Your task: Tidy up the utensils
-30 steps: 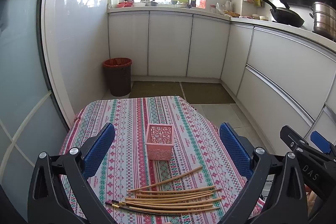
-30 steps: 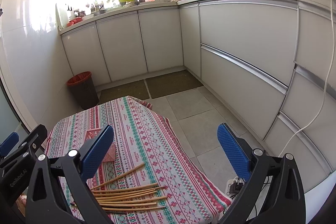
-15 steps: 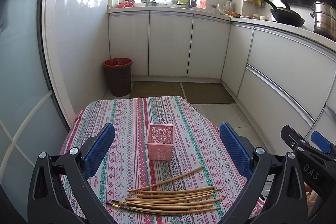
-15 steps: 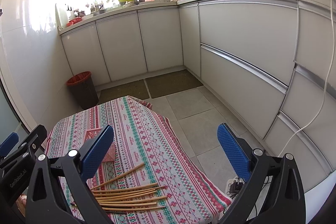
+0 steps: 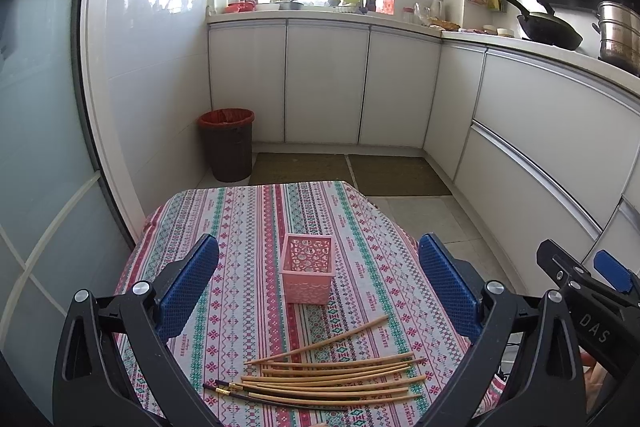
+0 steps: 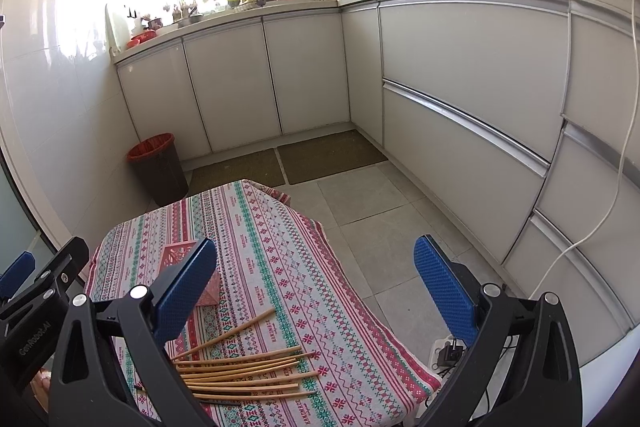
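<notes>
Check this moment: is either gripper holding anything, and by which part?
Nothing is held. The left gripper and right gripper are both open and empty; the chopsticks lie loose on the tablecloth near the pink basket.

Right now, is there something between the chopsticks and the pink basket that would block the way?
Nothing visible. Only bare tablecloth lies between the chopsticks and the pink basket; both grippers hover open and empty.

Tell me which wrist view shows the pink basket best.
The left wrist view: the pink basket stands whole and unobstructed on the tablecloth, its open top visible. In the right wrist view the basket is mostly hidden behind a blue finger pad; only a corner shows.
</notes>
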Motion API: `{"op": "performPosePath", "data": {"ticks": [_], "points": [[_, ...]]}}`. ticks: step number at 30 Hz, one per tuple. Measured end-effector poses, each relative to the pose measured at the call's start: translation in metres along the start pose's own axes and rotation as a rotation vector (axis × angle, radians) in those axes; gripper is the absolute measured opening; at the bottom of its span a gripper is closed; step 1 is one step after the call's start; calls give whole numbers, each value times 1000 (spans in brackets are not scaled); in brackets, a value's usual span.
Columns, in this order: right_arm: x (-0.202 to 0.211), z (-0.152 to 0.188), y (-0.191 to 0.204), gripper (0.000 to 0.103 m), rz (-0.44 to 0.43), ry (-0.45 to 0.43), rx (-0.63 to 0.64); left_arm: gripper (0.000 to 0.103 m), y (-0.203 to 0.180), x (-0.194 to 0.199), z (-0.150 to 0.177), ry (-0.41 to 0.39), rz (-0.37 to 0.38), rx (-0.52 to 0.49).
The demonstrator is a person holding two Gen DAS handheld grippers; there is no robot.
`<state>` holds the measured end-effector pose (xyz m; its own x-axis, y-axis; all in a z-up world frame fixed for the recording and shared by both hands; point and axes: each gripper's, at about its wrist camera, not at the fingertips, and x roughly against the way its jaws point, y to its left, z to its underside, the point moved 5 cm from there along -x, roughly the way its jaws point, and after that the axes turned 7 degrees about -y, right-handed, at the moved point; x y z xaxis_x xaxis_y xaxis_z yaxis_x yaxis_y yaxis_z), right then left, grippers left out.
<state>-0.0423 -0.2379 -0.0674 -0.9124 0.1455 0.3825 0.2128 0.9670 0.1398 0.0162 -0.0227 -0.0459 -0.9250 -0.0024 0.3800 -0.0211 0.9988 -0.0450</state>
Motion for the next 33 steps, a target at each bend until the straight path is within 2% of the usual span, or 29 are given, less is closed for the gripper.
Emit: {"op": "performPosePath", "data": {"ticks": [6,9,14,17,19,22,25,28,31,33], "points": [[-3,2,-1,96,7,15,-4,96,1,-6,4,17,-5,-7],[-13,7,-8,96,2,74,-50,96,2,-17,8,59,4,-4],[-42,26,-31,96,-93,285,-259,96,3,-51,28,198,72,18],[-53,38,-48,96,-83,340,-342,96,-7,-78,47,323,190,41],[-56,46,-62,96,-78,384,-445,96,-20,-96,63,404,253,37],[-60,51,-76,96,-53,417,-525,96,-54,-127,99,562,385,-54],[-72,56,-81,96,-83,448,-578,96,-83,-152,132,695,447,-147],[-87,62,-80,96,-144,497,-634,96,-97,-179,160,770,436,-256],[-95,71,-78,96,-145,549,-618,96,-102,-203,179,831,415,-350],[-100,78,-72,96,-120,578,-575,96,-100,-217,189,862,396,-371]]}}
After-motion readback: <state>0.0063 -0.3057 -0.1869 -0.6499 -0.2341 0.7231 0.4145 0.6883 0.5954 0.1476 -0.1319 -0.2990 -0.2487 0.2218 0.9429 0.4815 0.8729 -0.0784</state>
